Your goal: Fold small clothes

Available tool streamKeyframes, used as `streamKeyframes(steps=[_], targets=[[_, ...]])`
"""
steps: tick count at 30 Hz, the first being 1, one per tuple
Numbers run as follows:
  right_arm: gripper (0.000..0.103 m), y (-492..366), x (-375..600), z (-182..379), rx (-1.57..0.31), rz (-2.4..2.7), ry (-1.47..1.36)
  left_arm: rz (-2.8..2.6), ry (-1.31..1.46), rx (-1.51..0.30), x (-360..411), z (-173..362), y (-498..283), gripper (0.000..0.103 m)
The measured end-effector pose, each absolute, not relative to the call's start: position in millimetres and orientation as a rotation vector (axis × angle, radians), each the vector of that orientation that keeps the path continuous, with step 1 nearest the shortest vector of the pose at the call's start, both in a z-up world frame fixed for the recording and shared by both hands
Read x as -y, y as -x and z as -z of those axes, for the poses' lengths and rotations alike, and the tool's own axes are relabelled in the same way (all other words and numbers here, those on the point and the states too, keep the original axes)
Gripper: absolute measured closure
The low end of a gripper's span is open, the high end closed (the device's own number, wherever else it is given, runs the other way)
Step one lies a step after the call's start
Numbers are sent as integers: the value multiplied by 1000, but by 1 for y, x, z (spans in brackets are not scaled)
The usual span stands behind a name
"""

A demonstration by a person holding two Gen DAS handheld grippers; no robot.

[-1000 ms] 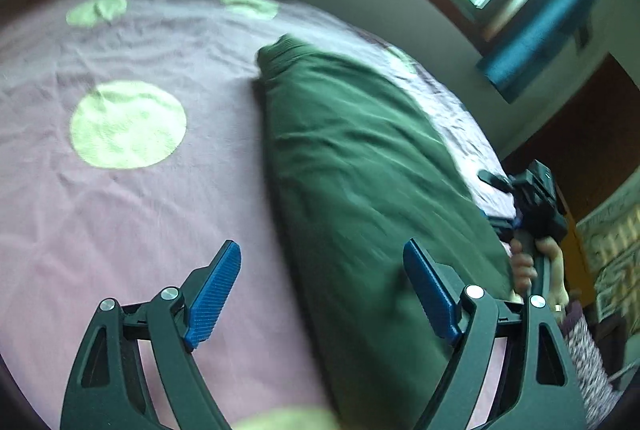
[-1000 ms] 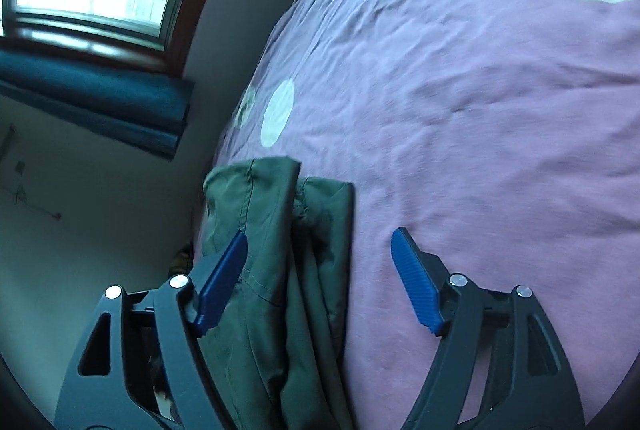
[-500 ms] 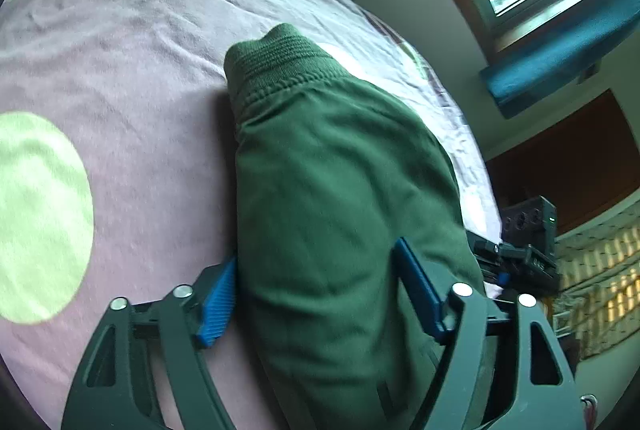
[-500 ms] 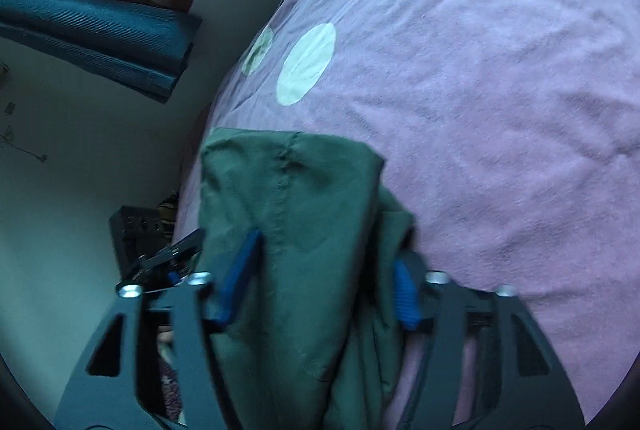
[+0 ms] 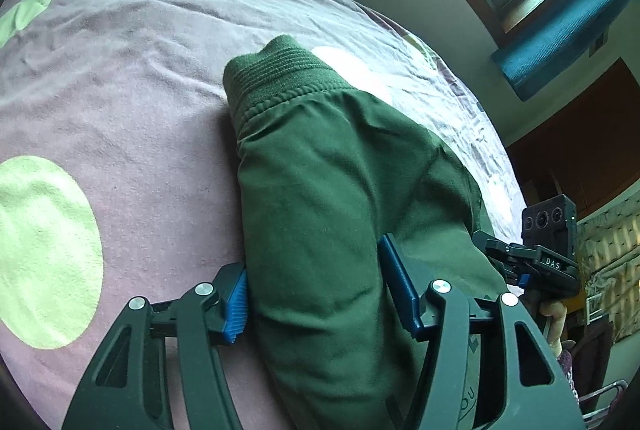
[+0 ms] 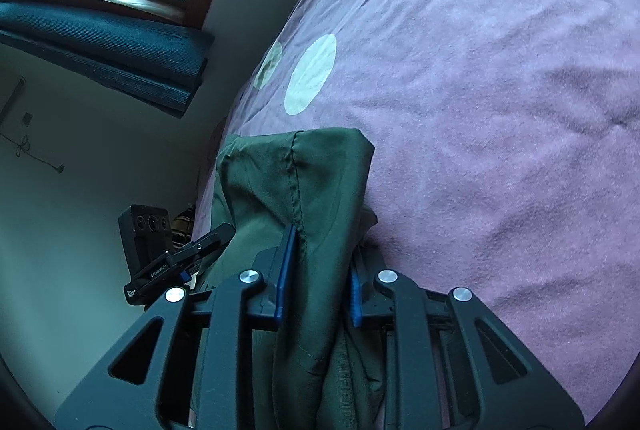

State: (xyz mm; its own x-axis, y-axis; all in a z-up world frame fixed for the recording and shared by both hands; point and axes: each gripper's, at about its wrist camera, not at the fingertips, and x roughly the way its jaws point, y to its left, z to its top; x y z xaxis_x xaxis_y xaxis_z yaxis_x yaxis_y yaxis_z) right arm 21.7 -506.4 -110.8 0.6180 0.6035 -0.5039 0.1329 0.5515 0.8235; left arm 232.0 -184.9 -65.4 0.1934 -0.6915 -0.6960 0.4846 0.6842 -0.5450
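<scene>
The green garment [image 5: 340, 198] lies along the bed [image 5: 132, 134], its ribbed cuff pointing away. The left hand-held gripper [image 5: 316, 294] straddles the cloth, blue pads pressed to both sides, gripping it. The right hand-held gripper [image 6: 318, 278] is narrowed onto the garment's [image 6: 296, 182] seamed end near the bed's edge [image 6: 224, 134]. Bare pink sheet spreads wide beside it.

The bed [image 5: 120, 118] is bare and wide to the left of the green clothes [image 5: 340, 190]. On the right, the other gripper [image 5: 548, 250] is close. A wall [image 6: 100, 170] stands beside the bed's edge.
</scene>
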Motion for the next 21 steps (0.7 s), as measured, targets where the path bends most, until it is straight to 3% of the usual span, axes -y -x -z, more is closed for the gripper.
streamKeyframes(steps=[4,6,9,17,21], targets=[[68,-16,507,104,-890,-320,-973,860,284,-1098,172,63,-227,37],[54,-6,508,101,-897,-311,-973,877,310,-1114,164,63,-219,31],[41,22,507,95,-907,-304,-961,901,325,-1102,145,60,-194,26],[32,92,481,93,-952,-369,-962,983,316,-1136,125,57,-113,22],[35,110,466,91,-967,-334,-896,943,246,-1124,134,62,-89,26]])
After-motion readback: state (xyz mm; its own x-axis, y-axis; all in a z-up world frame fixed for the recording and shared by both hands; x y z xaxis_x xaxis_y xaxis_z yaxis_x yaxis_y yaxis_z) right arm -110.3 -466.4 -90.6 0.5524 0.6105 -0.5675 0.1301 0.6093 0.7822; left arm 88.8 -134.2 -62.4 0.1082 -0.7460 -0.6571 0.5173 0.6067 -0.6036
